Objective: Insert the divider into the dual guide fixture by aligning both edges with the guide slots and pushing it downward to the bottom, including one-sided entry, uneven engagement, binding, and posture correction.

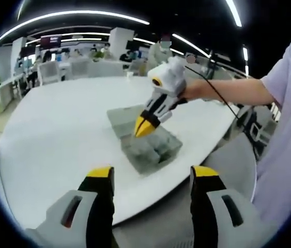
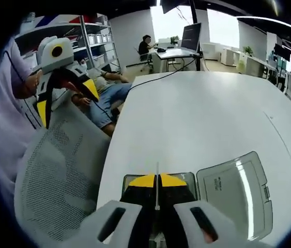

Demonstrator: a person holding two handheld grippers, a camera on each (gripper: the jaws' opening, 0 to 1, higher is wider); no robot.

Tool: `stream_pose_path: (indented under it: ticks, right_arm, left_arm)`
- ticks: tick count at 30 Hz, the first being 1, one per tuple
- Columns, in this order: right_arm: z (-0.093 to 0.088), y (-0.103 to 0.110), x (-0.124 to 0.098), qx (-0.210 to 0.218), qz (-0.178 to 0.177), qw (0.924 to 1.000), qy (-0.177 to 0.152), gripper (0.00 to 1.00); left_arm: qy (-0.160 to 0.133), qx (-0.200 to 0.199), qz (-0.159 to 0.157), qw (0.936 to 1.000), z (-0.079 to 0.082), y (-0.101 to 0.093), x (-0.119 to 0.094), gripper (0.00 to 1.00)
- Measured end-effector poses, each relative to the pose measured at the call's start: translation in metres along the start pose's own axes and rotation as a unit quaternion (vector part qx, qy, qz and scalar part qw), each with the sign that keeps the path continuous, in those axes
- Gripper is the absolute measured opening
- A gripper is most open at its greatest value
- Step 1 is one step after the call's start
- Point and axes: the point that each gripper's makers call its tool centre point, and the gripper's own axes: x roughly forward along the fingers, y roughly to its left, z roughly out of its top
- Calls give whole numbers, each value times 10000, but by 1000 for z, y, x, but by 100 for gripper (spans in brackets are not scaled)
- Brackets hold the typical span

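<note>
Divider, a thin clear plastic sheet [image 2: 157, 187], is seen edge-on in the right gripper view, pinched between the yellow tips of the right tongs [image 2: 157, 182]. Those tongs are squeezed tight on it. Right under them sits the grey plastic box with guide slots [image 1: 150, 150], and just beside them lies its open clear lid [image 2: 234, 194], both on the round white table [image 1: 57, 134].

In the left gripper view, the left tongs [image 1: 152, 176] hang open, holding nothing, well back from the box and near the table edge.

What could go wrong? The sheet is held from the top by one pair of tongs only. If it tips a little, one edge may go into its slot first and the other may miss. Then it could jam part way. Pushing hard on it could bend the thin sheet or slide the box.
</note>
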Motion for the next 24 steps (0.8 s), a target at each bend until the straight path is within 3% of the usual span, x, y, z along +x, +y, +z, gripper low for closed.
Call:
stream_pose_path:
  ticks: [20, 24]
  right_arm:
    - [-6, -7, 11, 22, -1, 10000, 37, 0]
    - [-7, -8, 6, 186, -84, 9996, -207, 0]
  left_arm:
    - [1, -15, 37, 10000, 0, 3, -2, 58]
    - [-14, -23, 33, 10000, 0, 3, -1, 58]
